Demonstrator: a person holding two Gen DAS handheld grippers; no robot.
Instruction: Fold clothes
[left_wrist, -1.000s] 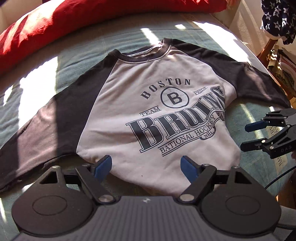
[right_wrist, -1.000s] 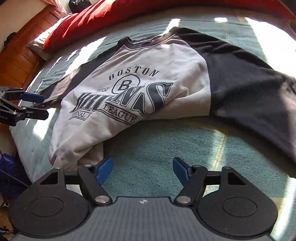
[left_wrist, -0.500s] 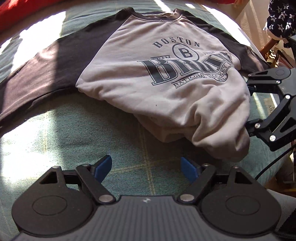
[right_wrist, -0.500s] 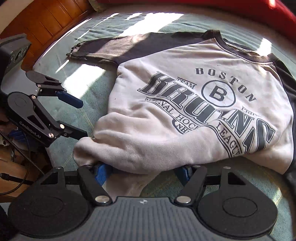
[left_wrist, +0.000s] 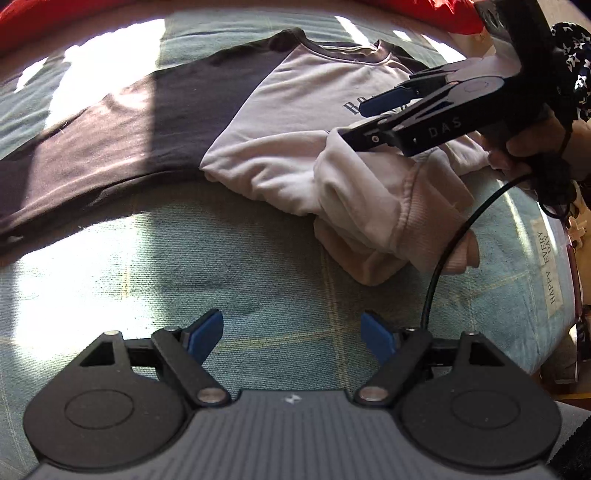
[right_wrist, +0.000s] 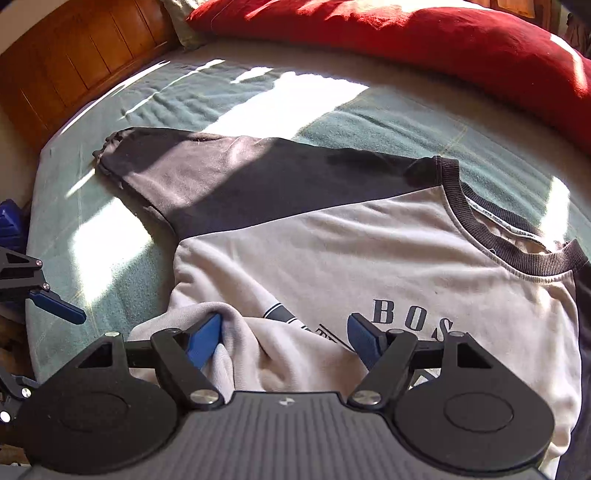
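Grey cotton sweatshirt with black sleeves bunches between right claw, whose jaws are opening, while left claw at lower centre gapes empty over green bedspread.

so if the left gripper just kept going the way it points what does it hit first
Probably the bare green blanket: nothing lies between the open left gripper and it. The sweatshirt lies farther ahead.

The shirt print reads only "BOS" in the right wrist view — the right gripper body covers the rest, and the far sleeve is cut off at the frame's right edge. In the left wrist view the print hides behind that gripper; the near sleeve runs off left.
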